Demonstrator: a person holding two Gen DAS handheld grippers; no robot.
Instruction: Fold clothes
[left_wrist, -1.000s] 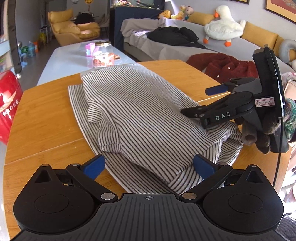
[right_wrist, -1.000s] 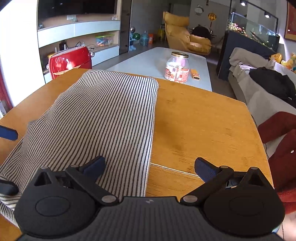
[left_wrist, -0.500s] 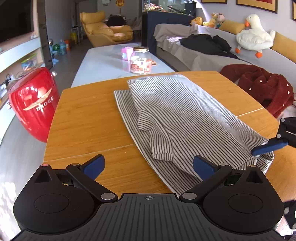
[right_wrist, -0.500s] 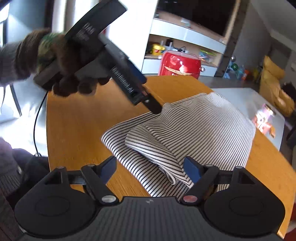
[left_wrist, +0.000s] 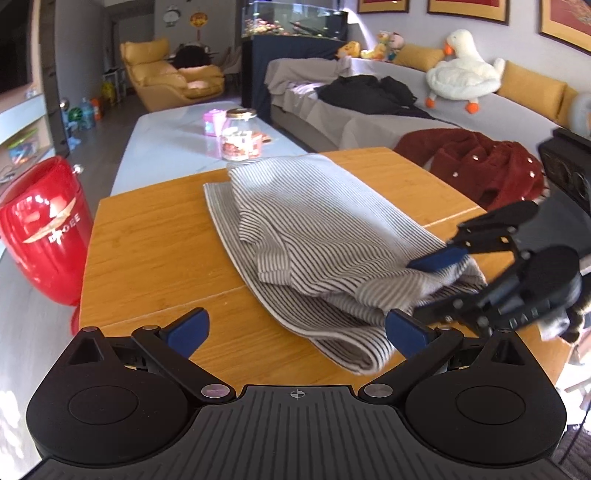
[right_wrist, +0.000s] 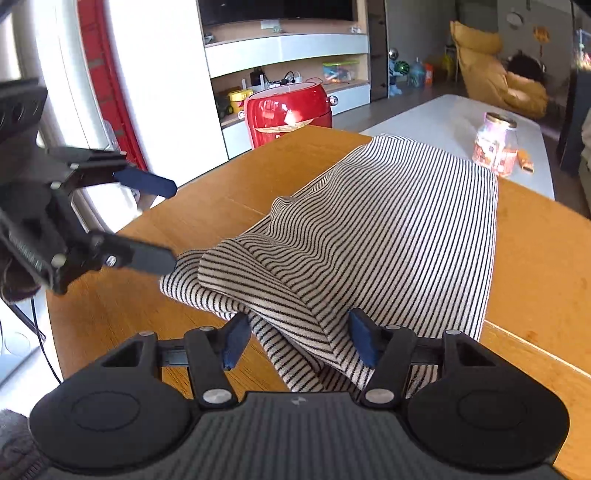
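Sunlit living rm: grey sofa (left_wrist: 373, 122) w/ yellow cushions, yellow armchair (left_wrist: 166, 81), fish tank (left_wrist: 291, 22), white shelving (right_wrist: 288, 51), grey floor.

A glossy red rounded appliance (left_wrist: 44, 229) stands left of the wooden table (left_wrist: 155, 236); a lidded glass jar (left_wrist: 240, 134) sits far beyond.

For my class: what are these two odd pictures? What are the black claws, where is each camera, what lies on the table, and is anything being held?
No robot here: a person holds a two-finger gripper in each hand, each with a wide-angle camera looking along its fingers. One picture is from the left gripper, the other from the right gripper; each also sees the other tool. On the wooden table lies a partly folded striped garment. The left gripper is open, near the cloth, holding nothing. The right gripper's open fingers straddle a folded corner, not yet pinching it. Behind are a red appliance, a jar and a sofa.
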